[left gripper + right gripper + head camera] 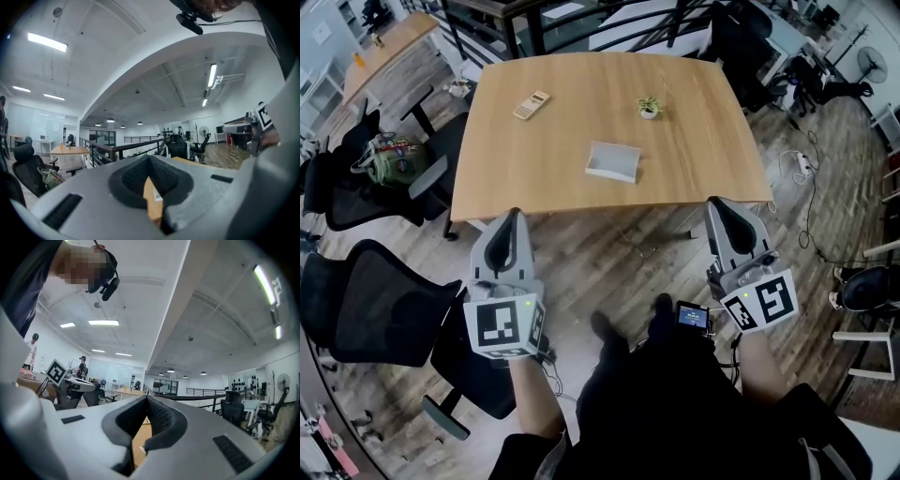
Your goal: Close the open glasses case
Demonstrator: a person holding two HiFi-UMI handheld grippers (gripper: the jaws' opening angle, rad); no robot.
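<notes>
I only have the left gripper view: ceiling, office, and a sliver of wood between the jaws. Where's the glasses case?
Observer: The glasses case lies open near the middle of the table, ahead of both grippers and untouched.
Operator: Anything close to it?
Observer: A small potted plant stands beyond it, slightly to the right, apart from it.
Operator: And my other hand?
Observer: The right hand-held gripper is shut and empty, by the table's near right corner.
</notes>
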